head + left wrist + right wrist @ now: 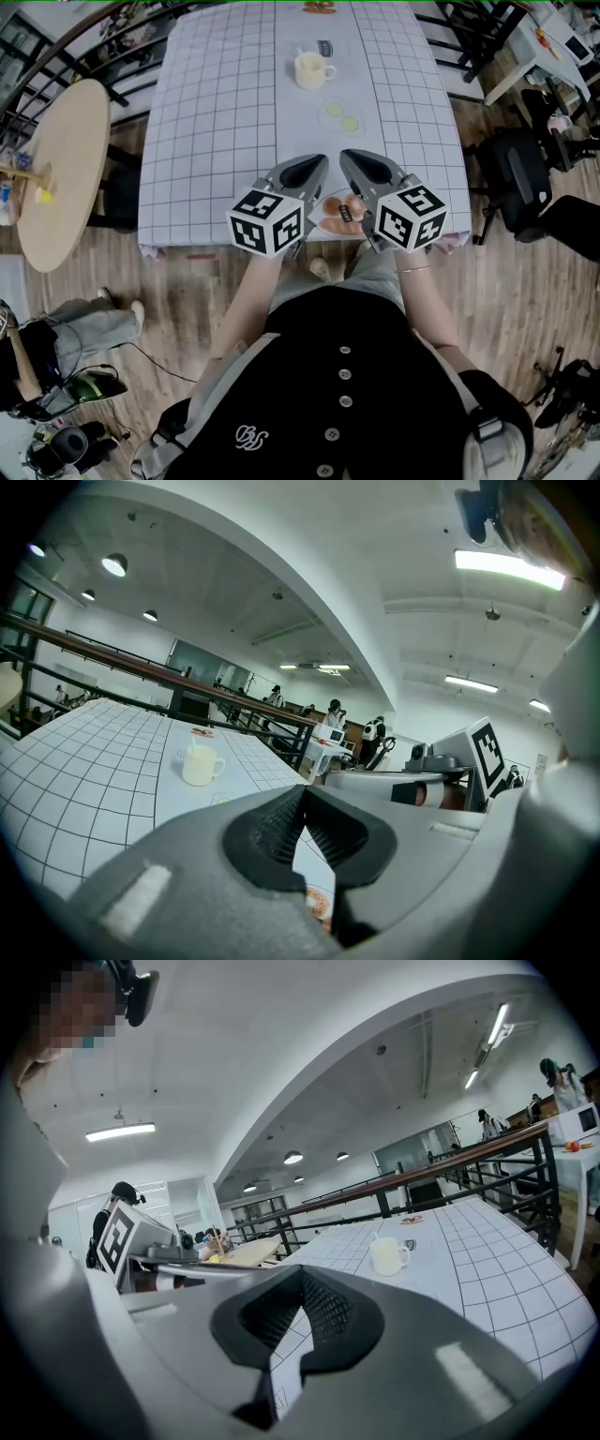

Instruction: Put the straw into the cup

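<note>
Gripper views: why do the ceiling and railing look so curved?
Left gripper view: the wide lens bows the ceiling and railing, corners go black, the tool looms large. Right gripper view: same bowing; the cup is sharp.

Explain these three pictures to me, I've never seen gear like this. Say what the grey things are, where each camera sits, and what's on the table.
A person stands at a grid-patterned table, holding a gripper in each hand: the left gripper and right gripper. The marker cubes are part of them. The top-down picture comes from a camera on the person's head; the other two cameras ride on the grippers, looking along their fingers. Both grippers are closed and empty. On the table stands a cream cup, beyond both.
</note>
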The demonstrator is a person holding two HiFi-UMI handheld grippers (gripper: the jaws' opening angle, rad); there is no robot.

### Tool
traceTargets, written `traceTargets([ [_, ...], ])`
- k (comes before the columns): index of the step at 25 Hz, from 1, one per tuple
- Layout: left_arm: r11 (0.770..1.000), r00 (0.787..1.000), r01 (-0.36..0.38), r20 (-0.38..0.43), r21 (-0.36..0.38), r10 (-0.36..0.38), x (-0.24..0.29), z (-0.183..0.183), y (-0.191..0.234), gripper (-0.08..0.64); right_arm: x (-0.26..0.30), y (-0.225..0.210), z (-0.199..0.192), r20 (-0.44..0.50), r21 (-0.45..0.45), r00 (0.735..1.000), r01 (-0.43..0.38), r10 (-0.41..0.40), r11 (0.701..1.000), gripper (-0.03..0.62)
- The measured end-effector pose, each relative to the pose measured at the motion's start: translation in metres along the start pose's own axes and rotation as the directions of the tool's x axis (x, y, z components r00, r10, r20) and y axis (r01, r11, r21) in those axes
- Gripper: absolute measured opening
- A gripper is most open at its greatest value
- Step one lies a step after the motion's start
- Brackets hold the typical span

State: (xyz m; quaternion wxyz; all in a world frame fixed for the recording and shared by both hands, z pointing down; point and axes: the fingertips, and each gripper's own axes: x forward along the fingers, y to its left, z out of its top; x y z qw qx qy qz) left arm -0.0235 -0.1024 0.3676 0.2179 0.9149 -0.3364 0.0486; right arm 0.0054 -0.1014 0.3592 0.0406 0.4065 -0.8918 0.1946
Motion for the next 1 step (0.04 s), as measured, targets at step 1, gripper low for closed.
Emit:
traceTargets([
  [1,1.000,1.000,0.001,-0.001,-0.001,-0.001,0.0003,-0.0004,-0.0004,0.000,-0.0002,-0.0006,0.0000,-0.001,0.001,1.000,0.000,0.000,1.000,-0.002],
])
